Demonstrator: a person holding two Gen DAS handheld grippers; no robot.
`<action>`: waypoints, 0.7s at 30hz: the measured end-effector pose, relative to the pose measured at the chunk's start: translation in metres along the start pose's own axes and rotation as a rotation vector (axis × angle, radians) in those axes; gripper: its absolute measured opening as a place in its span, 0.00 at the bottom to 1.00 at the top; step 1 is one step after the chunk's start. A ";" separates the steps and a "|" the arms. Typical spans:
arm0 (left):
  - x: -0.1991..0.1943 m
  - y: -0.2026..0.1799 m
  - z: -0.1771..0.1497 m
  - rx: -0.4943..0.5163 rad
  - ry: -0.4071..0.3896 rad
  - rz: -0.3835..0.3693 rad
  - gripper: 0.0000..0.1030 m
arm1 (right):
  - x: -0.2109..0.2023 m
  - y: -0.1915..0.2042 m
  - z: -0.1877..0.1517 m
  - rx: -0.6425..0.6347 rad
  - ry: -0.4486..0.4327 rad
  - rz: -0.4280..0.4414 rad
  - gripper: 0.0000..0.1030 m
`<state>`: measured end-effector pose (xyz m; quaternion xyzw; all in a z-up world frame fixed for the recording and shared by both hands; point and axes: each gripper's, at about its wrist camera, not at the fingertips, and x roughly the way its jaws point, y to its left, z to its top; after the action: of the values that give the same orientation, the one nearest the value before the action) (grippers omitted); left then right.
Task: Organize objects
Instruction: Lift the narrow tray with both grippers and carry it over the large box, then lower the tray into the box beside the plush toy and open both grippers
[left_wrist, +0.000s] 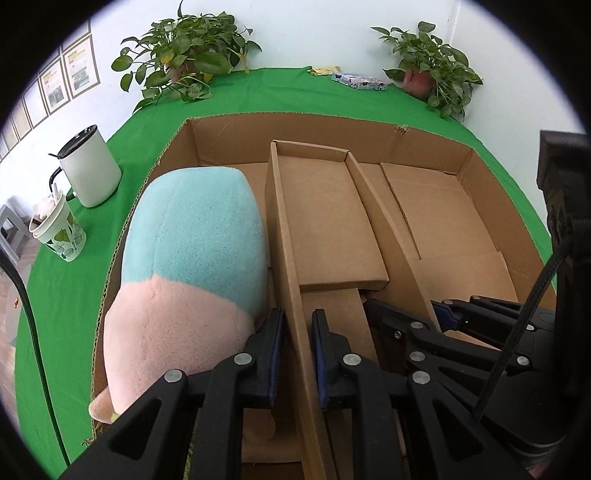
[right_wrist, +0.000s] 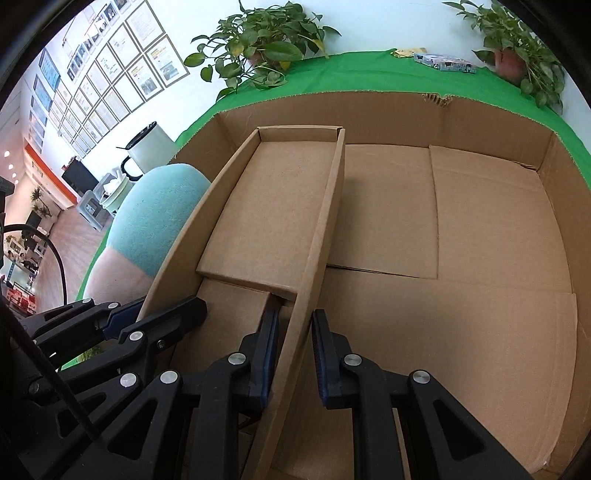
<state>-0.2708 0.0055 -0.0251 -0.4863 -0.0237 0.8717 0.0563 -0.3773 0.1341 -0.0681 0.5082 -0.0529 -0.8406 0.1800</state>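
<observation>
A large open cardboard box (left_wrist: 236, 136) (right_wrist: 498, 129) holds a narrow cardboard insert tray (left_wrist: 325, 206) (right_wrist: 273, 206). A blue and pink plush toy (left_wrist: 192, 266) (right_wrist: 155, 218) lies in the box left of the tray. My left gripper (left_wrist: 297, 354) straddles the tray's left wall, its pads a little apart from the cardboard on both sides. My right gripper (right_wrist: 293, 354) straddles the tray's right wall, likewise with a gap. Each gripper shows in the other's view: the right gripper (left_wrist: 443, 314) and the left gripper (right_wrist: 155, 314).
The box stands on a green tablecloth (left_wrist: 74, 295). A white mug with a black lid (left_wrist: 90, 166) and a leaf-print paper cup (left_wrist: 61, 230) stand left of the box. Two potted plants (left_wrist: 184, 55) (left_wrist: 428, 66) and a small packet (left_wrist: 358, 81) line the back wall.
</observation>
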 end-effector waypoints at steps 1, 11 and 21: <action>-0.001 0.002 0.000 -0.007 0.001 -0.014 0.19 | 0.002 0.001 0.001 -0.002 0.001 -0.002 0.13; -0.053 0.016 -0.021 0.028 -0.098 -0.022 0.19 | 0.017 0.023 -0.003 -0.046 0.042 -0.117 0.11; -0.092 0.038 -0.044 0.023 -0.189 0.007 0.19 | 0.021 0.048 -0.008 -0.212 0.079 -0.271 0.11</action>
<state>-0.1879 -0.0438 0.0261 -0.4013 -0.0173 0.9141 0.0561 -0.3670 0.0827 -0.0761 0.5217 0.1120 -0.8373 0.1194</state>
